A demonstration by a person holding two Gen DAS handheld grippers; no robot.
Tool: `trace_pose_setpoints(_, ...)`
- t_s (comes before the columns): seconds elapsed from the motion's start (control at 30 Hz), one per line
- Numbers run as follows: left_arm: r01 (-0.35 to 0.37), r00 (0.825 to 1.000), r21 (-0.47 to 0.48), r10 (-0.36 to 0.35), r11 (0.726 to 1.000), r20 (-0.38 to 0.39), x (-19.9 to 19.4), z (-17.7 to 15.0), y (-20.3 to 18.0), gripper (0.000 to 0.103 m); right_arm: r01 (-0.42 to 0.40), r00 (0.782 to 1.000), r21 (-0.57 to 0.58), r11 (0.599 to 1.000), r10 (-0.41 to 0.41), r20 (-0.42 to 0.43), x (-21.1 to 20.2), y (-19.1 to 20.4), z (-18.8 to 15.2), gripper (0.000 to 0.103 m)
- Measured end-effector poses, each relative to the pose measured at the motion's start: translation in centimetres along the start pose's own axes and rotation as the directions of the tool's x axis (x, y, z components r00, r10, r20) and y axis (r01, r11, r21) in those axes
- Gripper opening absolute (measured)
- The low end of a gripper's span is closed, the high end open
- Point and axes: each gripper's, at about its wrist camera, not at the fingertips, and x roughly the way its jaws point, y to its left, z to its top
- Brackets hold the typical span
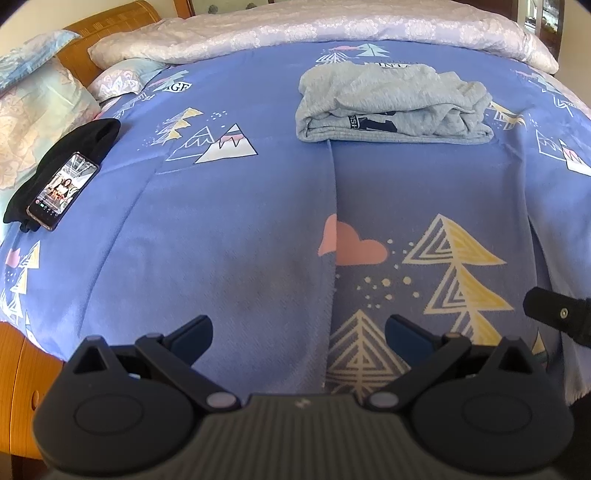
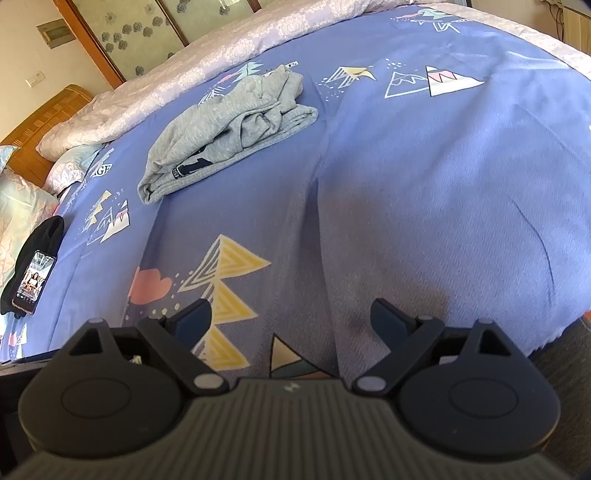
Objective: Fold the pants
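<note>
Grey pants (image 1: pixel 391 105) lie folded in a thick bundle on the blue patterned bedsheet (image 1: pixel 240 229), toward the far side of the bed. They also show in the right wrist view (image 2: pixel 225 136), at the upper left. My left gripper (image 1: pixel 299 332) is open and empty, low over the near part of the sheet, well short of the pants. My right gripper (image 2: pixel 291 317) is open and empty, also over the near sheet. Part of the right gripper shows at the right edge of the left wrist view (image 1: pixel 557 317).
A phone (image 1: pixel 62 190) with a lit screen lies on a black cloth (image 1: pixel 74 155) at the left edge of the bed. Pillows (image 1: pixel 33 110) and a wooden headboard (image 1: pixel 114 22) are at the far left. A pale quilt (image 1: pixel 314 33) runs along the far side.
</note>
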Motion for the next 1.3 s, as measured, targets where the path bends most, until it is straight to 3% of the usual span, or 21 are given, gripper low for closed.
trace_pose_setpoints(1.3, -0.008, 1.000, 0.008, 0.009, 1.000, -0.026, 0.67, -0.28, -0.10, 0.103, 0.000, 1.000, -0.001, 1.000, 0.000, -0.004, 0.10, 0.03, -0.11, 0.095)
